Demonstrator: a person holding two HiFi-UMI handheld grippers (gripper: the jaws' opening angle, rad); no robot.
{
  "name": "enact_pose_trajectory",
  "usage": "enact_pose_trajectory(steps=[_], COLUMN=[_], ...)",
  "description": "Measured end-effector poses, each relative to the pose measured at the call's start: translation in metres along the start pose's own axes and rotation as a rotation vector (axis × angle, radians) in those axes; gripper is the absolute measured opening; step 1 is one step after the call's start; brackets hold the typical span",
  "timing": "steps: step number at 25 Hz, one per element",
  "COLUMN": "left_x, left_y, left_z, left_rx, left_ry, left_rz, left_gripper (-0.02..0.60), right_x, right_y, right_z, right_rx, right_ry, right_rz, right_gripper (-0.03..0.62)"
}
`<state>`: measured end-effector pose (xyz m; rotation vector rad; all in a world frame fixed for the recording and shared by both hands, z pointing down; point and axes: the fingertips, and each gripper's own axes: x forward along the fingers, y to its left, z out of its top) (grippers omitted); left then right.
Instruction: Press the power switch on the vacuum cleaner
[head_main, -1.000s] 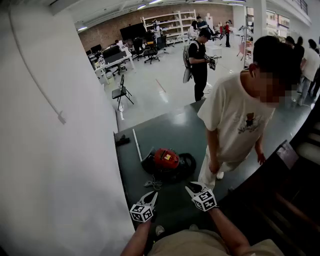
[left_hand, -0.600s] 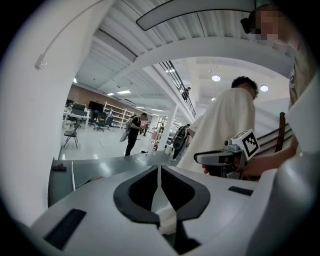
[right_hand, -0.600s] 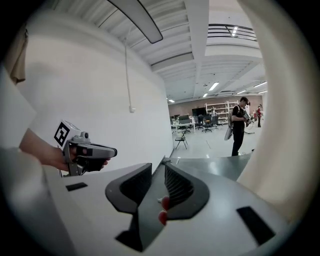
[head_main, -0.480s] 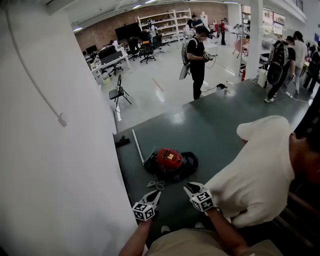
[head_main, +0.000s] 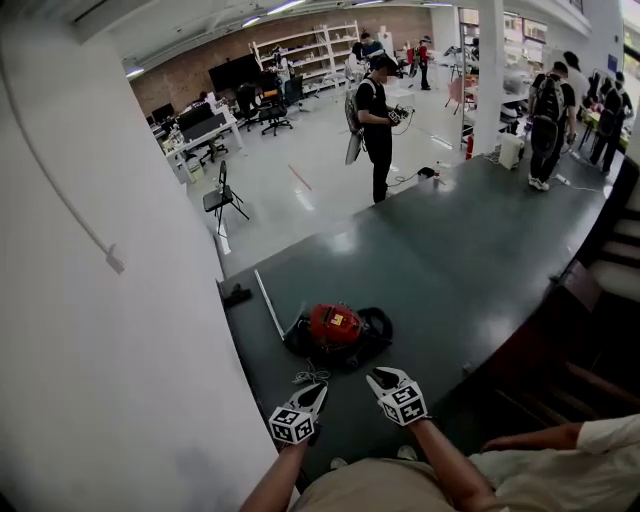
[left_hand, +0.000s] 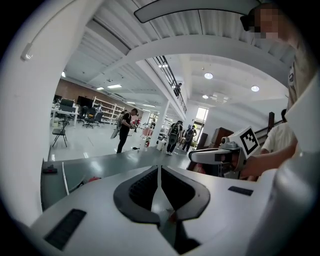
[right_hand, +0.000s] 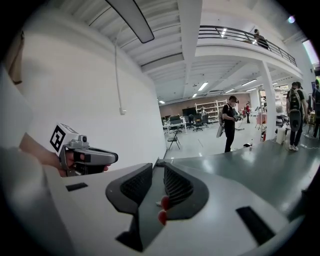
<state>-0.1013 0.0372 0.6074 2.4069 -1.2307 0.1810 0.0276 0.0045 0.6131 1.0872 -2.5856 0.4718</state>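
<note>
The vacuum cleaner (head_main: 335, 325) is sitting on the dark floor mat (head_main: 450, 260) just ahead of me. It's hard-shelled and probably heavy enough to take a firm press on top, though I can't pick out the switch. My right gripper (head_main: 379, 378) is closing its narrow gap on nothing, and my left gripper (head_main: 312, 392) is riding with jaws together, empty.

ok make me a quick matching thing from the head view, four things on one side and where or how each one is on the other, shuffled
1 vacuum cleaner
2 folding chair
3 person in black
4 white rod

a lying flat on the dark floor close to the white wall
b standing upright near the dark floor's far edge
c red-topped, sitting on the dark floor
d empty, on the light floor

Pairs: 1-c, 2-d, 3-b, 4-a
</note>
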Motion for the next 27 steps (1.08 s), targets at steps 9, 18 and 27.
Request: enact_pose_trajectory(steps=[9,18,27], left_x=[0.013,0.015,0.022], left_y=[0.007,0.017,0.019], left_z=[0.012,0.014,0.011], left_rx=[0.018,0.012,0.012], left_ry=[0.002,-0.001,0.014], left_rz=[-0.044,-0.028,0.004], left_gripper=[0.009,0.009,0.009], right_x=[0.006,0.007,0.003], right_y=[-0.008,-0.018,-0.035], right_z=[0.008,0.01,0.011], right_rx=[-0.021,-0.013,-0.013], right_ry=[-0.009,-0.006,-0.013], right_rz=[-0.057,-0.054,-0.035], right_gripper=[0.048,0.048,0.048])
